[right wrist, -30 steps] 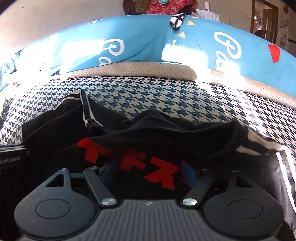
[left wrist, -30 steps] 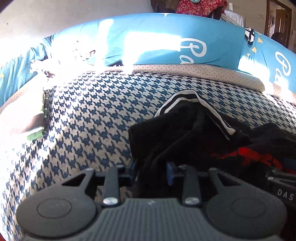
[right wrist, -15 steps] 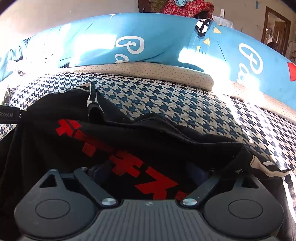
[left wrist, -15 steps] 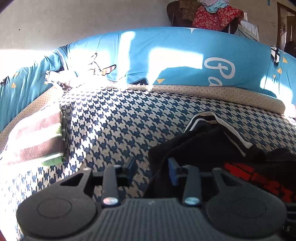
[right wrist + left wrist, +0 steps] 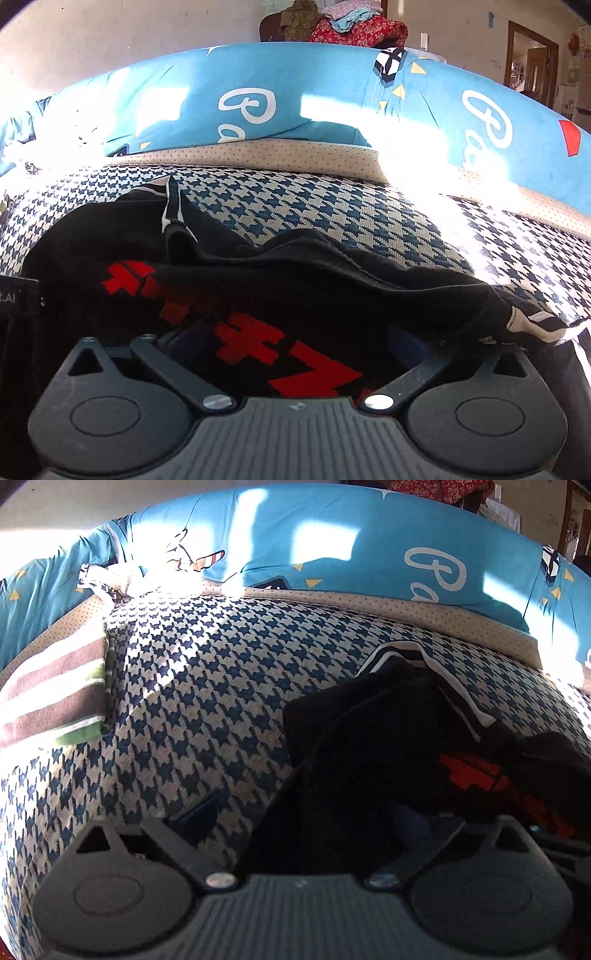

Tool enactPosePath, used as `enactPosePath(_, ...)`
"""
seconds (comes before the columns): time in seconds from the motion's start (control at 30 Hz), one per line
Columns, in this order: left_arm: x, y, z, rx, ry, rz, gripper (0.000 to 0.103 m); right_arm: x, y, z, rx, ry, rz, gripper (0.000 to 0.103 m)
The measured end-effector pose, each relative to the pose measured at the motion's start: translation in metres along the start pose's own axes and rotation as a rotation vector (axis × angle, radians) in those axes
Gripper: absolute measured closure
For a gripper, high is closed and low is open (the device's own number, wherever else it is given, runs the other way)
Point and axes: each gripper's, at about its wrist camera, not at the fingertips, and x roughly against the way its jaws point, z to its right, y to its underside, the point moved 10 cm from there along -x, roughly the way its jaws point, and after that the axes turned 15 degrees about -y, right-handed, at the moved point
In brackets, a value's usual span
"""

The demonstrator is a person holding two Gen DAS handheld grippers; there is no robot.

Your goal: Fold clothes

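A black garment [image 5: 369, 746] with a red print [image 5: 258, 332] and white stripes lies crumpled on the houndstooth bed cover [image 5: 184, 701]. My left gripper [image 5: 303, 812] hovers low over the garment's left edge. Its jaws are opening, spread wide, and the black cloth lies loose between them, nearer the right pad. My right gripper [image 5: 295, 339] sits over the red print, jaws also opening and spread wide. The fabric rests under and between its fingers, and no pad presses on it. The garment's near part is hidden behind both gripper bodies.
A folded brown, white and green striped cloth [image 5: 55, 698] lies at the bed's left edge. A long blue cushion with white lettering [image 5: 295, 99] borders the far side. Clothes are piled on a chair [image 5: 354, 29] behind it, and a doorway [image 5: 532, 66] stands at the far right.
The left jaws, shut on the black cloth a second ago, have spread wide and let it go. The right jaws have widened too. The garment has settled onto the bed.
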Motion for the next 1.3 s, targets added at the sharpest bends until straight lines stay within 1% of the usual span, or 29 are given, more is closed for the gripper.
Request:
enactPosePath(0.07,-0.003,0.004,-0.001,0.007,0.007,-0.036,0.0,0.0,0.001,0.001,-0.005,-0.006,0.004,0.0)
enactPosePath(0.13,-0.007,0.006,-0.006,0.038,0.019,-0.072,0.0,0.0,0.001,0.0,-0.004,-0.005,0.003,0.0)
enactPosePath(0.33,-0.008,0.001,-0.015,0.137,0.071,-0.145,0.0,0.0,0.001,-0.001,-0.004,-0.004,0.004,0.0)
enactPosePath(0.4,-0.01,-0.001,-0.017,0.165,0.076,-0.17,0.0,0.0,0.001,-0.001,-0.004,-0.004,0.004,0.0)
enactPosePath(0.5,-0.011,-0.001,-0.017,0.191,0.064,-0.194,0.0,0.0,0.001,-0.001,-0.004,-0.004,0.004,0.0)
enactPosePath(0.53,-0.011,-0.001,-0.017,0.193,0.055,-0.198,0.0,0.0,0.001,-0.001,-0.004,-0.004,0.004,0.0)
enactPosePath(0.67,-0.012,0.002,-0.009,0.145,-0.006,-0.196,0.0,0.0,0.001,-0.001,-0.004,-0.004,0.004,0.0)
enactPosePath(0.77,-0.014,0.002,-0.007,0.13,-0.025,-0.205,0.0,0.0,0.001,-0.001,-0.004,-0.004,0.004,0.0)
enactPosePath(0.93,-0.013,0.0,-0.012,0.168,0.003,-0.228,0.0,0.0,0.001,-0.001,-0.005,-0.004,0.004,0.0)
enactPosePath(1.2,-0.02,0.003,-0.007,0.116,-0.02,-0.269,0.0,0.001,0.001,-0.001,-0.005,-0.004,0.004,0.0)
enactPosePath(1.3,-0.02,0.005,-0.007,0.111,-0.021,-0.256,0.0,0.001,0.001,-0.001,-0.004,-0.004,0.004,0.0)
